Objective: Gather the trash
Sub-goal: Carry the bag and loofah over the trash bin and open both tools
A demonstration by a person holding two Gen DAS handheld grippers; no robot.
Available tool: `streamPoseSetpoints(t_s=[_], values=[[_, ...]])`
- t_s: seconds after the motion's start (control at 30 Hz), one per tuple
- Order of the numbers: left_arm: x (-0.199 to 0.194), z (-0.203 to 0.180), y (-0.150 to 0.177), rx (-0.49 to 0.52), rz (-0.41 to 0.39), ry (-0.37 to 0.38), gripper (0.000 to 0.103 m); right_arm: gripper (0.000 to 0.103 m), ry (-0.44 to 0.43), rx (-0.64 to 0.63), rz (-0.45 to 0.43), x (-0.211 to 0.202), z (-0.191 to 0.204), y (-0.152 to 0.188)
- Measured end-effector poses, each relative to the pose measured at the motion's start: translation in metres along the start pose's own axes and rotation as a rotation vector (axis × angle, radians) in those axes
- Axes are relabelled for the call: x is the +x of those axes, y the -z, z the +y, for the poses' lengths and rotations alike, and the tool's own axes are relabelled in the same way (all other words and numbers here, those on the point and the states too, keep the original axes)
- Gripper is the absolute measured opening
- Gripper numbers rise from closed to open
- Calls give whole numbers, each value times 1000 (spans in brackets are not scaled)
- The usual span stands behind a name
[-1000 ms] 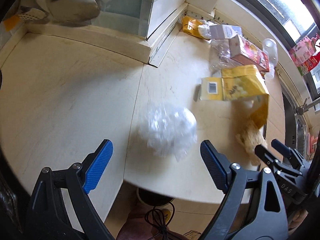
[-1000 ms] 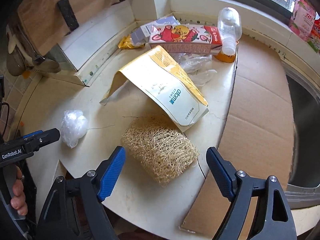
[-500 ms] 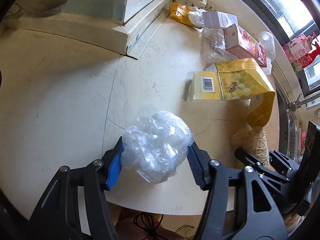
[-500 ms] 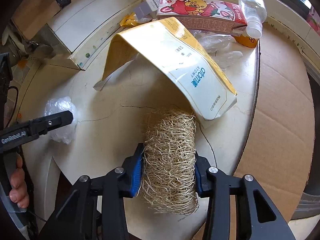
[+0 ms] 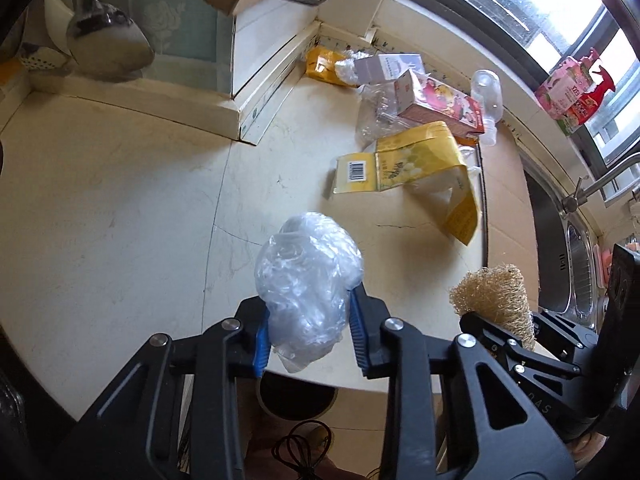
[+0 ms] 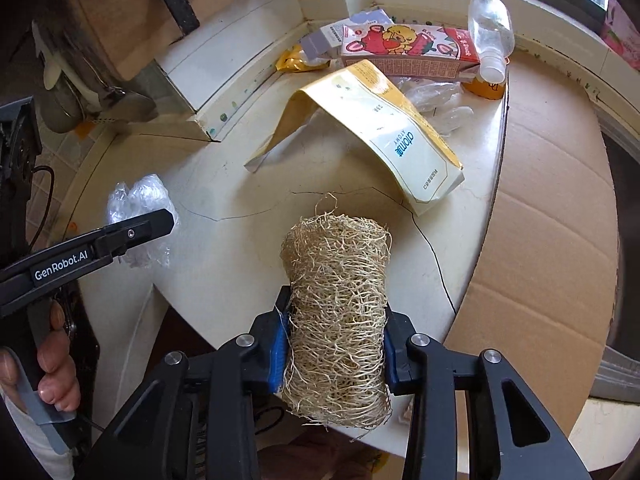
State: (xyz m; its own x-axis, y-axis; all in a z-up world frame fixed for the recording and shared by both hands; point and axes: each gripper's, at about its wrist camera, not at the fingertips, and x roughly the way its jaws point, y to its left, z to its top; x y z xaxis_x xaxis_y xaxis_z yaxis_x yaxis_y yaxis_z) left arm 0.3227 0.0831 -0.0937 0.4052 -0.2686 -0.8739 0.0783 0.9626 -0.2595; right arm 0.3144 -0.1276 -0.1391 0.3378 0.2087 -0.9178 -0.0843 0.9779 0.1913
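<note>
On the pale stone counter (image 5: 120,184) under the window, a cracked slab runs to a sheet of cardboard (image 6: 552,216) laid beside the steel sink (image 5: 576,264). A metal ladle (image 5: 108,44) hangs at the tiled back wall. Against the corner lies the remaining litter: a red cartoon carton (image 6: 408,50), a grey box (image 6: 348,32), a yellow wrapper (image 5: 324,66), a clear plastic bottle (image 6: 491,36) on its side, loose clear film (image 5: 374,116), and a bent yellow paper bag (image 6: 384,132) arched open and empty as far as I can see (its mouth faces away from my right camera).

My left gripper (image 5: 308,338) points steeply down, its jaws closing, blue pads pressing a crumpled clear plastic bag (image 5: 308,280) lifted off the counter. My right gripper (image 6: 334,350) also tips downward, jaws closing, pinching a dried loofah sponge (image 6: 336,304) upright above the counter's front edge. My left hand (image 6: 52,364) wraps its handle.
</note>
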Motion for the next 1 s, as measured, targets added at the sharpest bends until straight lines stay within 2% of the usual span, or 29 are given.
streamPoseSetpoints(t_s=[0.2,0.47,0.63,0.8,1.0], values=[[-58,-27,38,33,-47,3,29,36,-51,-14,-47,-56,-3,35],[-121,-57,120,54,-71,10,29,36,-80,-61,-61,-95,18,80],[-137,-73,170,56,-76,10,29,37,-94,-82,-56,-131,29,124],[-148,-87,220,62,-94,-7,30,37,-93,-96,-49,-148,23,163],[-152,-95,263,58,-117,-30,30,37,-116,-64,-44,-169,22,223]])
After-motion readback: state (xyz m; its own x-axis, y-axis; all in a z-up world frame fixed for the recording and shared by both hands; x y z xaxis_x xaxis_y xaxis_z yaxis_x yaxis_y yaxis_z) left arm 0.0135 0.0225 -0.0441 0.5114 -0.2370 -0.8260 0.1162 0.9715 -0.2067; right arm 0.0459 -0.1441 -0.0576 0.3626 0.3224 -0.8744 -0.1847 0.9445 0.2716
